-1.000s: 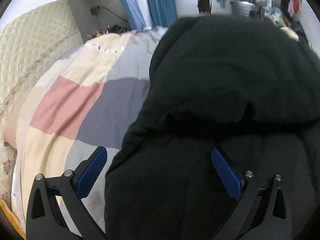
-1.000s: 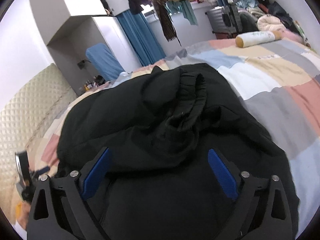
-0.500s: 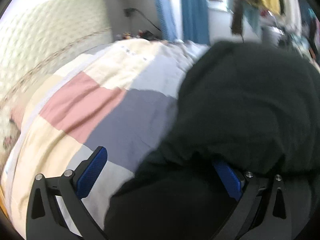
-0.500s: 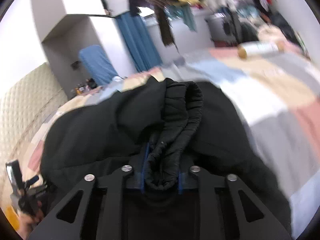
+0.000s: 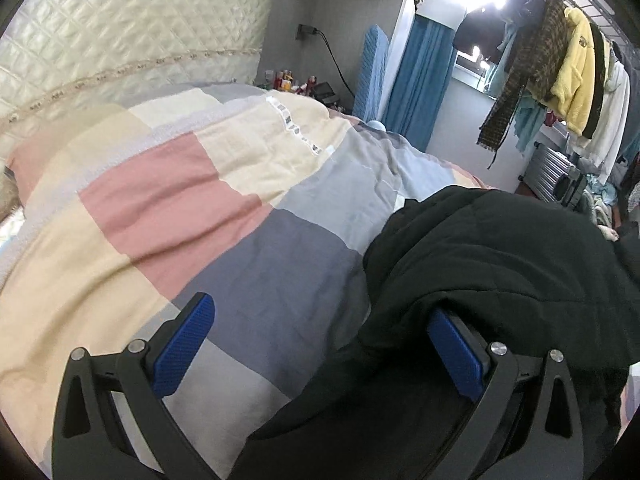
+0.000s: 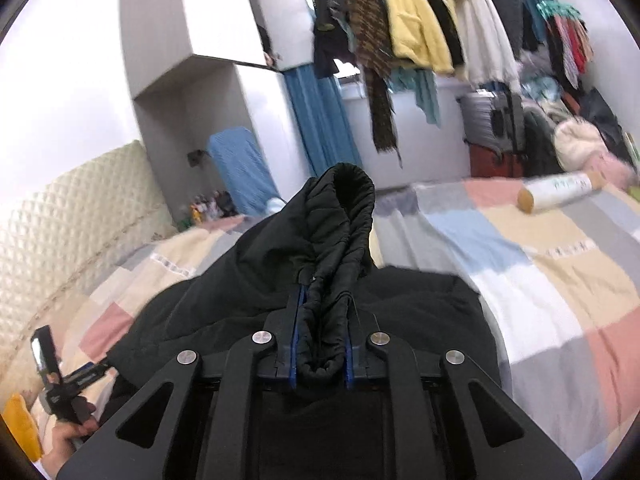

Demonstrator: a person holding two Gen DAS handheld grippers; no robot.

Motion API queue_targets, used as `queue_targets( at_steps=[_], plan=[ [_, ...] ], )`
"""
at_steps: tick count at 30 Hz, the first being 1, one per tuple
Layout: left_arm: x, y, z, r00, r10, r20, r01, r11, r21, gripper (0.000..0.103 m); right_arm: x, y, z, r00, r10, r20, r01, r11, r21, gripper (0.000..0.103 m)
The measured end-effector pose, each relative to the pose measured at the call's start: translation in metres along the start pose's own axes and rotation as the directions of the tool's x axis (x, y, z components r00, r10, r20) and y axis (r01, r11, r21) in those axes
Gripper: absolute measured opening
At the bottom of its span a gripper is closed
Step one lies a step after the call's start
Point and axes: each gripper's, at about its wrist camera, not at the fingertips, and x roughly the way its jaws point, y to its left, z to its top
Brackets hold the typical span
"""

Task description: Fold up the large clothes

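My left gripper [image 5: 320,344] shows matte black triangular-cutout arms, silver round screw heads and ribbed blue pads [image 5: 185,344]. My right gripper [image 6: 320,354] is built the same: black linkage, four silver screws, thin blue pad edges. At the near left, bare skin of my left hand [image 6: 64,440] is visible.

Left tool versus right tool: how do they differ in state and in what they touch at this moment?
The left tool is open, blue pads wide apart; the right tool is shut. The left tool grips nothing, though the black jacket drapes over one finger, while the right tool clamps the jacket's gathered black edge. The left tool sits low over the patchwork quilt; the right tool holds its fabric raised above the quilt. Both share black frames and blue pads.
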Motion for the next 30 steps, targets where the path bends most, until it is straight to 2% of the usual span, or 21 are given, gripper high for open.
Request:
queue_targets(
  at_steps=[7,14,18,25,30],
  plan=[
    [0.001,-0.020,-0.012,1.000,0.000,-0.004,0.000,0.997,0.079,0.103,0.038,-0.050,-0.041,0.990,-0.061,-0.126,0.073,0.993,0.094,0.012],
    [0.020,-0.025,-0.018,0.999,0.018,-0.036,-0.014,0.995,0.097,0.103,0.062,-0.061,-0.062,0.977,-0.082,-0.196,0.094,0.994,0.052,0.014],
    [0.026,-0.026,-0.023,0.998,0.017,-0.062,-0.011,0.994,0.111,0.103,0.071,-0.054,-0.072,0.972,-0.115,-0.204,0.108,0.993,-0.043,0.014],
    [0.032,-0.032,-0.028,0.997,0.022,-0.080,-0.011,0.990,0.140,0.103,0.089,-0.054,-0.084,0.971,-0.132,-0.200,0.119,0.990,-0.077,0.015],
    [0.024,-0.033,-0.025,0.997,0.042,-0.070,-0.031,0.988,0.150,0.103,0.077,-0.050,-0.086,0.971,-0.139,-0.192,0.125,0.988,-0.086,0.018]
  ],
)
